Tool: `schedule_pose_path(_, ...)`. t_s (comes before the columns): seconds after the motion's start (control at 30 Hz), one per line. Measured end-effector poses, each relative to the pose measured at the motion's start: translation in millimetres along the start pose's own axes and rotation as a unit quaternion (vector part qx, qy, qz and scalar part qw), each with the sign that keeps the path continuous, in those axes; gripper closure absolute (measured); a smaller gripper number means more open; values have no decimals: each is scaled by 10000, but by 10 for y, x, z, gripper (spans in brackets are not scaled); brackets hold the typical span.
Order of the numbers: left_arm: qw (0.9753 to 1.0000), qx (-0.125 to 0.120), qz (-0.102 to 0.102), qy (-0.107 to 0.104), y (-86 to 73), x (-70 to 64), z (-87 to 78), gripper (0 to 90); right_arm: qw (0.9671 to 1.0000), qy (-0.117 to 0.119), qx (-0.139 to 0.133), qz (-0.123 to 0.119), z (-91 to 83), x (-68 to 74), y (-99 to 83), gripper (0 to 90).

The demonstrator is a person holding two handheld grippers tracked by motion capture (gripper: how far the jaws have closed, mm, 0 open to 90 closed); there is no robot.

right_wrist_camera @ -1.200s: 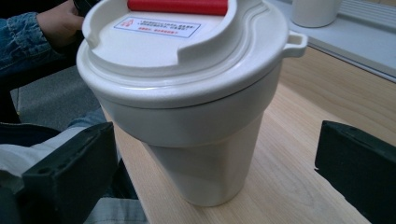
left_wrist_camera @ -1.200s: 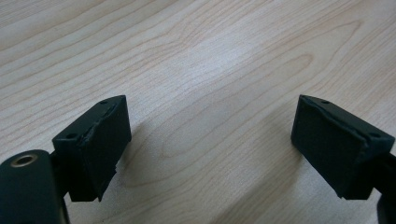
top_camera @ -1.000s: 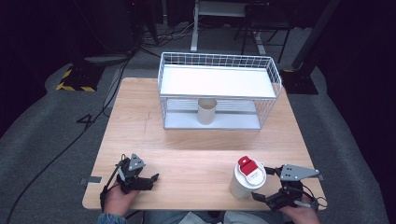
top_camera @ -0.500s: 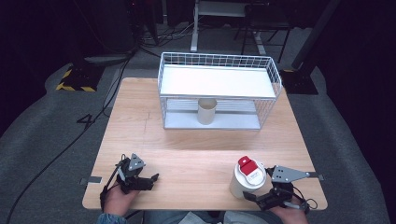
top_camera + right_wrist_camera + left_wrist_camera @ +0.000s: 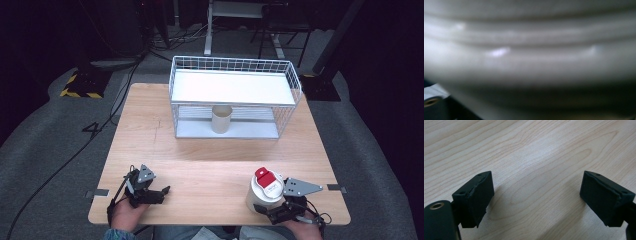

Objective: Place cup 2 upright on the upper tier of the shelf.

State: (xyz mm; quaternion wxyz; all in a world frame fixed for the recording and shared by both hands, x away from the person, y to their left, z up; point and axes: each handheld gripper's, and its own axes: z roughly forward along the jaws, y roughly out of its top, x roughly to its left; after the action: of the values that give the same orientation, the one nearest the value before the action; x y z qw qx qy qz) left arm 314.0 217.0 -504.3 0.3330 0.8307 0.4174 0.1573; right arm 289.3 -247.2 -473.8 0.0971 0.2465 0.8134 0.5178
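Observation:
A white tub (image 5: 264, 194) with a red lid (image 5: 267, 179) stands near the table's front right edge. My right gripper (image 5: 281, 213) sits low just behind and to the right of it, pressed close. In the right gripper view the tub's ribbed white wall (image 5: 529, 57) is blurred and very near, hiding the jaws. My left gripper (image 5: 159, 192) rests at the front left, open; its two black pads (image 5: 477, 195) stand wide apart over bare wood with nothing between them.
A white wire rack (image 5: 235, 77) with a flat upper shelf stands at the back of the wooden table (image 5: 210, 160). A beige cup (image 5: 222, 119) stands upright on its lower level. Dark floor and cables surround the table.
My right gripper has slid left and closer to the tub, which now hides more of it. The left gripper has stayed put.

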Motion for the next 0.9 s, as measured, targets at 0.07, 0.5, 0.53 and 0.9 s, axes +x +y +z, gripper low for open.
schedule_pose_path(0.07, 10000, -2, 8, 0, 0, 1, 1, 125, 10000, -2, -69, 30, -2, -6, -18, 107)
schedule_pose_path(0.5, 10000, -2, 2, 5, 0, 0, 0, 126, 9998, -123, -93, -100, 6, 15, -36, 124)
schedule_pose_path(0.53, 10000, -4, 4, 1, 0, 0, 1, 125, 9998, -126, -90, -104, 6, 17, -35, 126)
schedule_pose_path(0.9, 10000, 0, 0, -1, 0, 0, 0, 125, 9997, -180, -50, -175, -1, 23, -25, 132)
